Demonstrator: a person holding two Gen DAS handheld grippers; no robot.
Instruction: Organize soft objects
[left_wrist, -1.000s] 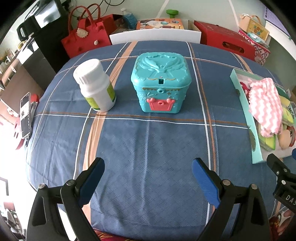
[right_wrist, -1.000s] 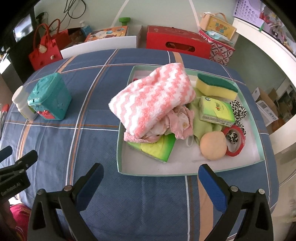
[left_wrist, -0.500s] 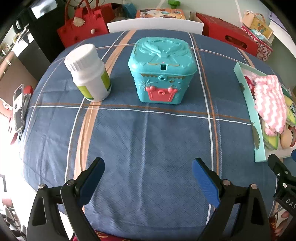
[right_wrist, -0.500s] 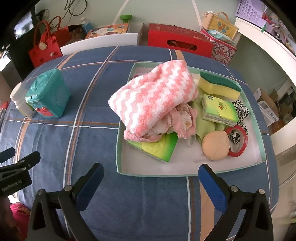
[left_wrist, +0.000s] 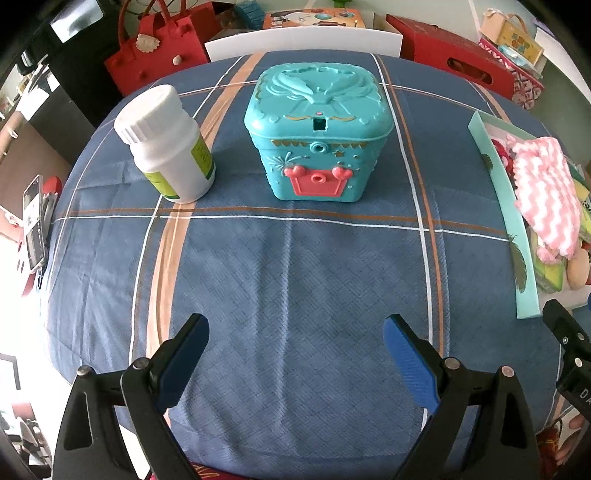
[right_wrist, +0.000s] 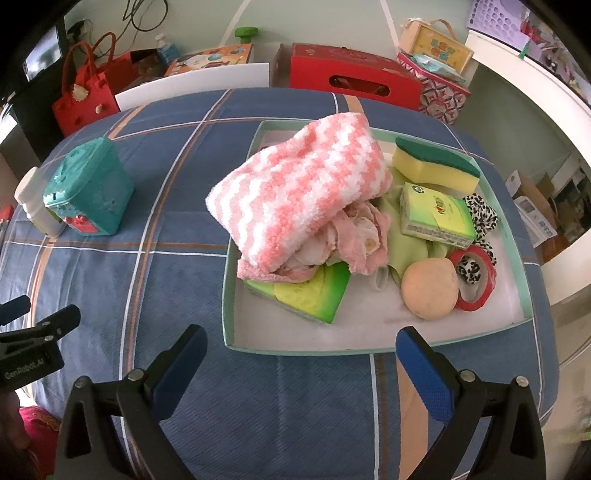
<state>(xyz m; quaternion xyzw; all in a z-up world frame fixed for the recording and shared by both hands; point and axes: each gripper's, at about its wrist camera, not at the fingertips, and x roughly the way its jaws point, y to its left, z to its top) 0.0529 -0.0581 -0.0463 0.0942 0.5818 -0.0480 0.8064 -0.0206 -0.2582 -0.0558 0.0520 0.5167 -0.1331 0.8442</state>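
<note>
Both tongs are hanging spread and empty over the plaid tablecloth (left_wrist: 295, 266). Left gripper (left_wrist: 295, 350) is facing the teal toy chest (left_wrist: 317, 133) and white pill bottle (left_wrist: 166, 144); right gripper (right_wrist: 301, 354) is sitting at the near rim of the tray (right_wrist: 288, 347). Soft stuff is piled in the tray: pink-white fleece towel (right_wrist: 299, 192) topmost, sponge (right_wrist: 436, 166) far right, tissue packs, scrunchie. Could be pre-sort or post-sort. If picking, I'm pinching the towel at its near fold, not the pile beneath.
</note>
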